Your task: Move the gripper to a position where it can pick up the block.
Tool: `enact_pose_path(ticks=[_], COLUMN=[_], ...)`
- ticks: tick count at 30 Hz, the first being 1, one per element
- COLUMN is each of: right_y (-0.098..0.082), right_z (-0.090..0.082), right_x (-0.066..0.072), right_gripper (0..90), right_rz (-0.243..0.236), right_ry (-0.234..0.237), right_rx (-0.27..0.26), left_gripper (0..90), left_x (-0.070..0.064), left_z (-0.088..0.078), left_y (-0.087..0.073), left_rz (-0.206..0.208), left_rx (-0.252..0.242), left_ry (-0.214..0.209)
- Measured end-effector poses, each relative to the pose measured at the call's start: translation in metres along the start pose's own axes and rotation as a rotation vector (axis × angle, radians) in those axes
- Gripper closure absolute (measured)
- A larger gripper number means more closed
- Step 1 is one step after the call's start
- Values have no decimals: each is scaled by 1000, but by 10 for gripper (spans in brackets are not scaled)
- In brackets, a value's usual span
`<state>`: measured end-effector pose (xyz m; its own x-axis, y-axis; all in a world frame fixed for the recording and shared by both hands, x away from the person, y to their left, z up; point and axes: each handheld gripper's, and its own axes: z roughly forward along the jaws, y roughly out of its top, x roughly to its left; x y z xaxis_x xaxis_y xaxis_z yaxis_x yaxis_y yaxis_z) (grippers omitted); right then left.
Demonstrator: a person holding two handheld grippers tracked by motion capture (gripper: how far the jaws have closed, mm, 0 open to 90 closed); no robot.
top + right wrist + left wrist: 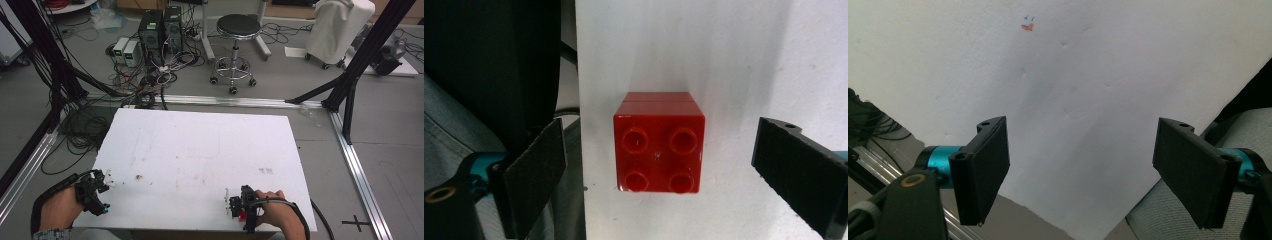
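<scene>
A red four-stud brick (pixel 658 149) sits on the white table board (pixel 724 60) near its front edge, studs facing the camera. My right gripper (pixel 669 165) is open around it, one jaw on each side, neither touching. From above, the brick (pixel 242 215) peeks out red under the right gripper (pixel 239 204) at the board's front right. My left gripper (pixel 98 186) is at the front left corner of the board (pixel 200 145). In its own view the left gripper (pixel 1093 175) stands open and holds nothing, over bare white board (pixel 1073 75).
A small red and blue mark (pixel 1028 25) stains the board. Beyond the table stand a black stool (pixel 238 27), computer towers (pixel 160 27), tangled cables (pixel 145 80) and a white covered unit (pixel 337 30). Black frame posts (pixel 350 80) flank the table.
</scene>
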<state>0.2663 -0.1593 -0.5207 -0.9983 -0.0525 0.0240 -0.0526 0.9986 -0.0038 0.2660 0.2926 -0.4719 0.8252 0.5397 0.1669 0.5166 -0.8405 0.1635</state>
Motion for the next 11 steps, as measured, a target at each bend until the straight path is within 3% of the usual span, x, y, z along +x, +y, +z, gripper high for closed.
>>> enact_pose_path(ticks=[5,7,8,11], right_y=[1,1,1,0], right_z=[1,1,1,1], right_x=[1,0,2,1], right_gripper=[67,67,67,67], right_rz=[22,0,23,16], right_ry=[4,0,5,7], right_rx=[14,2,16,1], left_gripper=[229,229,229,229], left_x=[0,0,0,1], left_z=[0,-1,-1,0], left_y=[0,0,0,0], left_rz=[2,1,1,1], left_rx=[0,3,3,1], left_ry=[0,0,0,1])
